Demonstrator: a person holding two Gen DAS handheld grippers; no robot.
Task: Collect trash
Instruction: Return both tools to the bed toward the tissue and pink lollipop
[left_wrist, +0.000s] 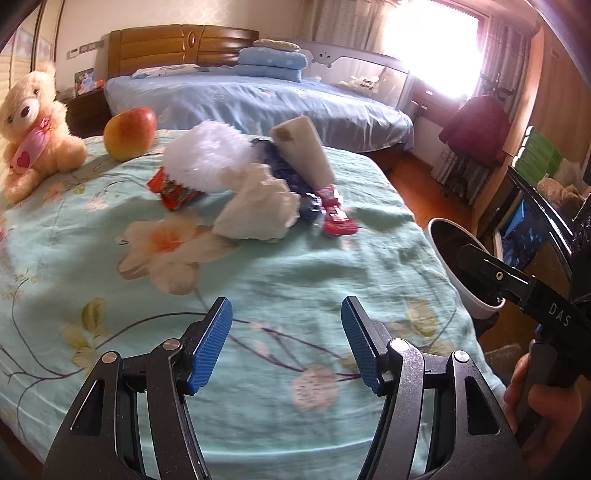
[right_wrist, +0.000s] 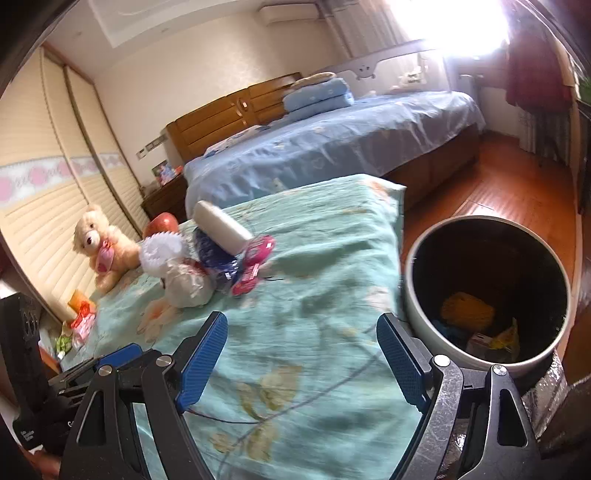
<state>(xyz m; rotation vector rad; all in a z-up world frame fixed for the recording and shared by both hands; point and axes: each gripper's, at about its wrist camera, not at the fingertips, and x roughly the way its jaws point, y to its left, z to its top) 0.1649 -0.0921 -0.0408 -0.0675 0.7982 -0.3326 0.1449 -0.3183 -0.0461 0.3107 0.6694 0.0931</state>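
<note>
1. the left gripper (left_wrist: 286, 343) hangs over the near part of the floral green bedspread (left_wrist: 258, 288), its two blue pads spread apart with nothing between them.
2. the right gripper (right_wrist: 303, 358) is likewise spread wide and empty, over the bedspread's near edge, just beside the bin.
3. the bin (right_wrist: 487, 291), one white round can with a dark inside, stands on the floor touching the side of the bed. only the right wrist view looks down into it: a yellow crumpled lump (right_wrist: 467, 310) and a few other scraps lie at the bottom. the left wrist view shows just its rim and wall behind the right gripper's body.
4. the trash sits in one heap mid-bed, well apart from both grippers: one crumpled white tissue (left_wrist: 258, 206) nearest, one red snack wrapper (left_wrist: 173, 192) to its left, one dark blue wrapper (left_wrist: 295, 177), one pink-red packet (left_wrist: 336, 214) to the right, one fluffy white foam wad (left_wrist: 207, 162), and one pale tube-like piece (left_wrist: 303, 151) tilted on top.
5. only the right wrist view shows a further small cluster of orange and red packets (right_wrist: 83, 314) at the bed's left edge.
6. behind the heap lie one apple (left_wrist: 129, 133) and one teddy bear (left_wrist: 33, 129).
7. farthest, a second bed with blue sheets (left_wrist: 258, 99) carries folded blue bedding.
</note>
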